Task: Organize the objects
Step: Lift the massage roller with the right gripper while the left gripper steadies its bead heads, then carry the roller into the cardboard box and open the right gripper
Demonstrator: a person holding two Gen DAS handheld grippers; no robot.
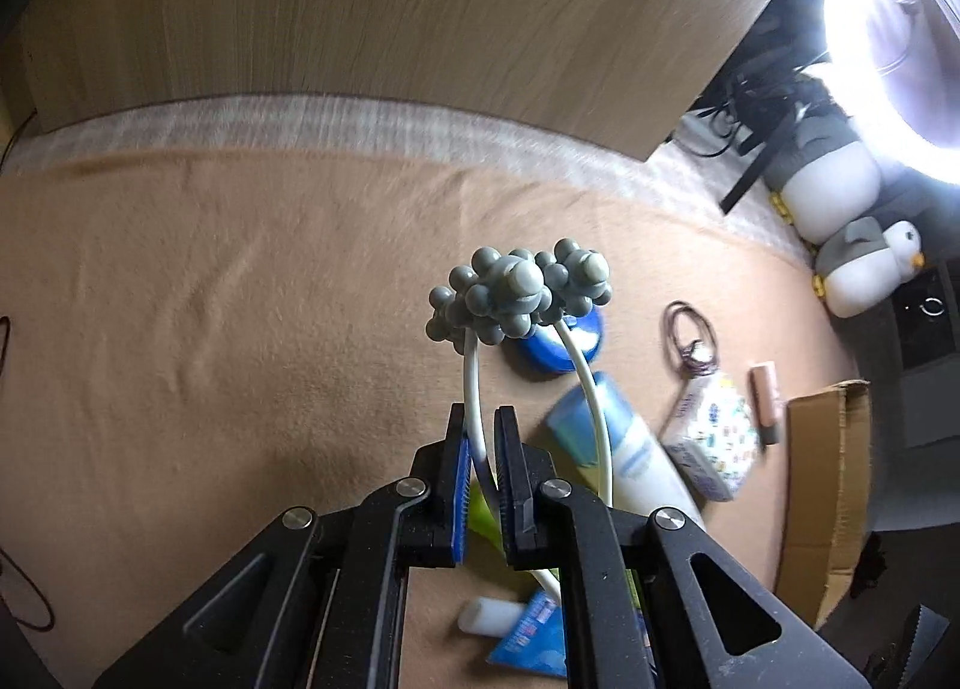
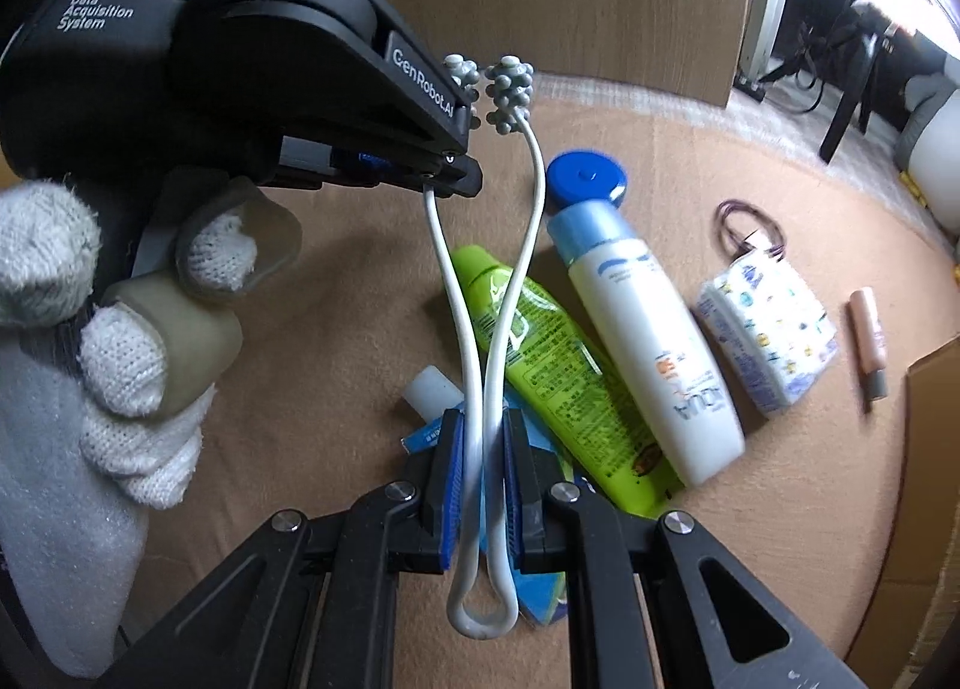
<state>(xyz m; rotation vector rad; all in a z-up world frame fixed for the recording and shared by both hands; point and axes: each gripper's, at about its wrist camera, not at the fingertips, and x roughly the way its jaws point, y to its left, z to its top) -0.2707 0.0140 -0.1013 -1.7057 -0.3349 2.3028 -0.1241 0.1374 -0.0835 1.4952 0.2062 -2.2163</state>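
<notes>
A roller massager (image 1: pixel 516 293) with two white wire arms and grey knobby heads hangs above the tan cloth. My left gripper (image 1: pixel 480 425) is shut on one of its white arms, partway up. In the right wrist view, my right gripper (image 2: pixel 483 425) is shut on both arms of the massager (image 2: pixel 534 221) just above its looped base. The left gripper (image 2: pixel 456 176), held by a white-gloved hand (image 2: pixel 120 353), clamps the left arm below the grey heads.
On the cloth below lie a green tube (image 2: pixel 540 353), a white bottle (image 2: pixel 648 341) with a blue cap, a blue tube (image 2: pixel 432 389), a tissue pack (image 2: pixel 768 323), a hair tie (image 2: pixel 744 221) and a pink stick (image 2: pixel 867 329). A cardboard box (image 1: pixel 828 485) stands at right, a wooden board (image 1: pixel 420 17) behind.
</notes>
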